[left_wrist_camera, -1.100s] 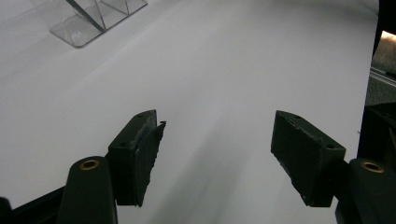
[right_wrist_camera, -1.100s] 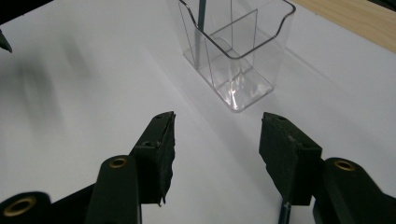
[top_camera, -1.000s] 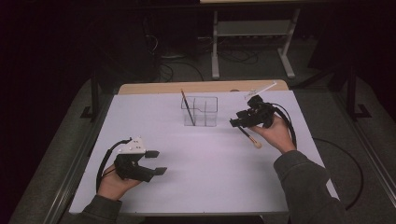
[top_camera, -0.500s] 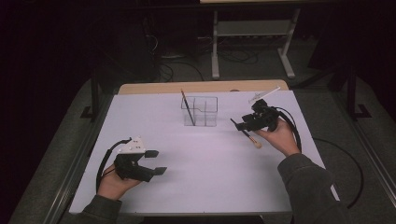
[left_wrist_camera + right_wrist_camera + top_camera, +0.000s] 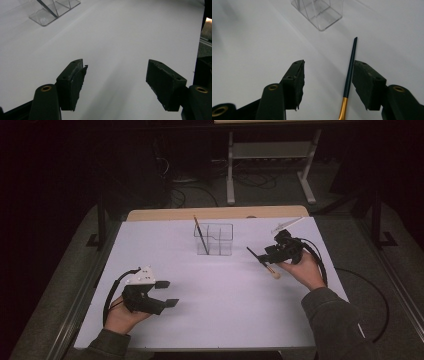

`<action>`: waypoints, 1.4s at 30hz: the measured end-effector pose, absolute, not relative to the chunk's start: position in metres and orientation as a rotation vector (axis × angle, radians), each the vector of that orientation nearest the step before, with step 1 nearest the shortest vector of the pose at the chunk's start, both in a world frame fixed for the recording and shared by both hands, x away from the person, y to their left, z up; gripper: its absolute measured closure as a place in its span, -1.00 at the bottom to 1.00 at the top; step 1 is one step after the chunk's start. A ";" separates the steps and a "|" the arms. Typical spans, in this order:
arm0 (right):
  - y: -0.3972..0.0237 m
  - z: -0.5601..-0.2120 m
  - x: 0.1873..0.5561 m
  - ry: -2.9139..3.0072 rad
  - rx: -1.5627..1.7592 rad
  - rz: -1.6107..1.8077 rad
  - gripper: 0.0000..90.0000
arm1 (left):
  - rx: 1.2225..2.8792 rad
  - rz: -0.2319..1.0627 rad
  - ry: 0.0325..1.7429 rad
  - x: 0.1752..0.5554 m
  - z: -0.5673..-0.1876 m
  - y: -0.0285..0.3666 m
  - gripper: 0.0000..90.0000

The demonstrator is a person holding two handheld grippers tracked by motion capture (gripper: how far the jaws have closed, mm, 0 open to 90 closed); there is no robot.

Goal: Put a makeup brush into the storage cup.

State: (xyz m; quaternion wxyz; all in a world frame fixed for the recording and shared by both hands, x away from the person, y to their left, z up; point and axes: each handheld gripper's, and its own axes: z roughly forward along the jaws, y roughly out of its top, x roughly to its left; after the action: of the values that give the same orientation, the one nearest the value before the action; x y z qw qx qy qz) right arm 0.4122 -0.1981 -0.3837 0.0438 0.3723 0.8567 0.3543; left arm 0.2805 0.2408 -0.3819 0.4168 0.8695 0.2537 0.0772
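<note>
- Your left hand-held gripper [image 5: 167, 293] rests low at the near left of the white worktop [image 5: 220, 310]. Its jaws are spread wide, and in the left gripper view [image 5: 116, 82] there is only bare worktop between them.
- Farther back, near the middle of the worktop, stands a clear box [image 5: 214, 239] split into compartments. A thin dark brush [image 5: 200, 234] leans in its left part, with its light tip sticking up above the rim.
- Right of the box, your right hand-held gripper [image 5: 266, 259] hangs over the worktop, and its jaws have just been opening. In the right gripper view [image 5: 328, 80] they are spread.
- A second brush [image 5: 349, 75] lies between those jaws, close against the inner face of the right-hand pad; the left-hand pad is well clear of it. I cannot tell whether the right-hand pad touches it.
- This second brush has a slim dark handle that tapers to a point toward the clear box, then a gold metal band at the near end. In the high view its pale, rounded tip [image 5: 274, 274] shows just beside your right hand [image 5: 302, 270].
</note>
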 end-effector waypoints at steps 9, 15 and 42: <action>-0.201 -0.387 0.413 2.617 1.160 1.053 -0.10 | 2.178 0.202 0.638 0.280 -0.381 0.241 -0.34; -0.202 -0.392 0.413 2.625 1.162 1.013 -0.05 | 2.185 0.203 0.633 0.280 -0.382 0.239 -0.34; -0.204 -0.415 0.414 2.661 1.209 0.852 0.27 | 2.187 0.213 0.630 0.279 -0.382 0.240 -0.34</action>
State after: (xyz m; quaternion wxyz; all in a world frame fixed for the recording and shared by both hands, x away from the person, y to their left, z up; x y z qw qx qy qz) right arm 0.4140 -0.2045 -0.4150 0.0486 0.3967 0.8729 0.2797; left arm 0.2794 0.2398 -0.3816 0.4148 0.8706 0.2506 0.0847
